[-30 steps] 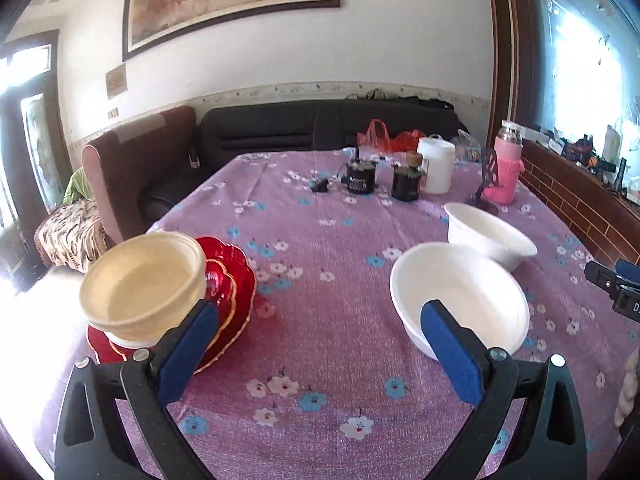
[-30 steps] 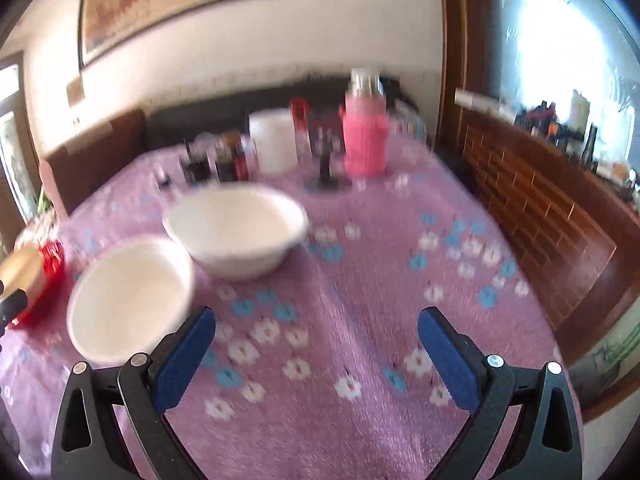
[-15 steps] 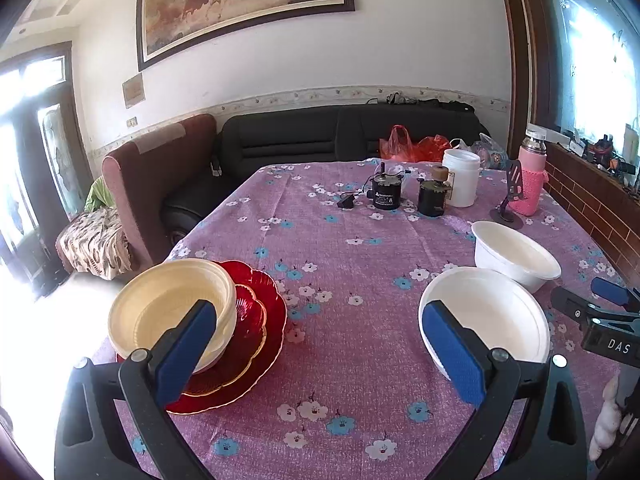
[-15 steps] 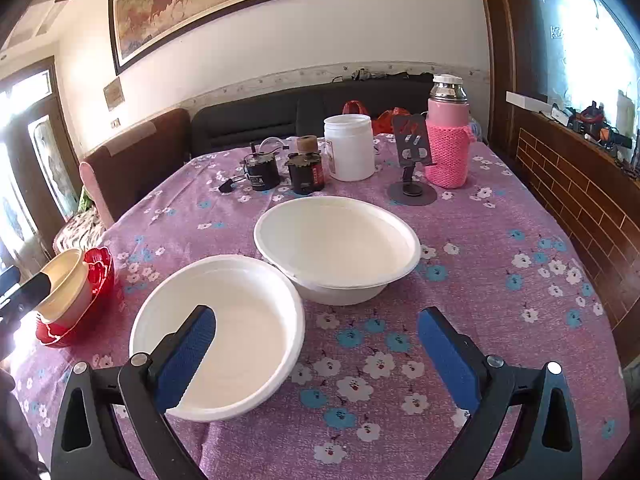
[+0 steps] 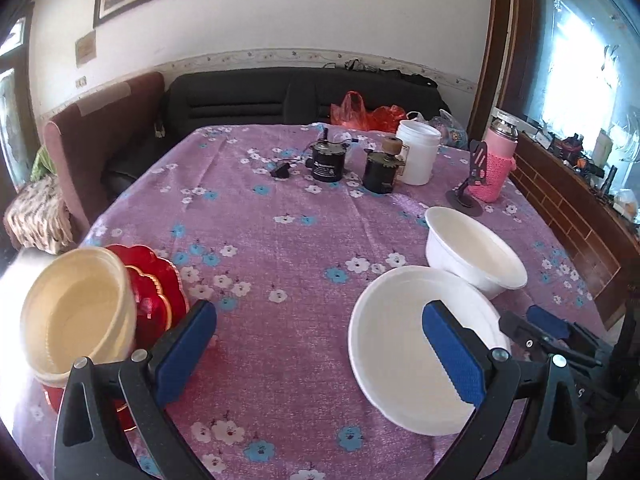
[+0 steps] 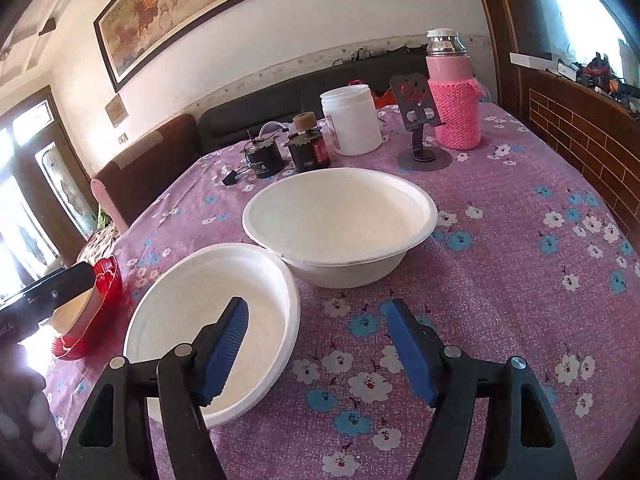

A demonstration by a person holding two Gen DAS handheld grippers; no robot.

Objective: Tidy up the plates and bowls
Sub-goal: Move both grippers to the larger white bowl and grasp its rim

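**A lived-in family sitting and dining room**

This is a home. The worktop (image 5: 280,240) wears a purple cloth printed with flowers, and behind it stand a black sofa (image 5: 256,100) and a brown armchair (image 5: 100,136). A large framed painting of horses (image 6: 188,4) hangs on the pale wall above a patterned border strip. A pink knit-sleeved flask (image 6: 452,96), a white plastic jar (image 6: 352,120) and a phone stand (image 6: 420,128) sit on the cloth, with a bright window (image 5: 584,48) beside a brick ledge.

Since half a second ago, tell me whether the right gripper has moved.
Yes. The right gripper has closed in toward the near white bowl, its left finger now over the rim, and the jaws have narrowed.
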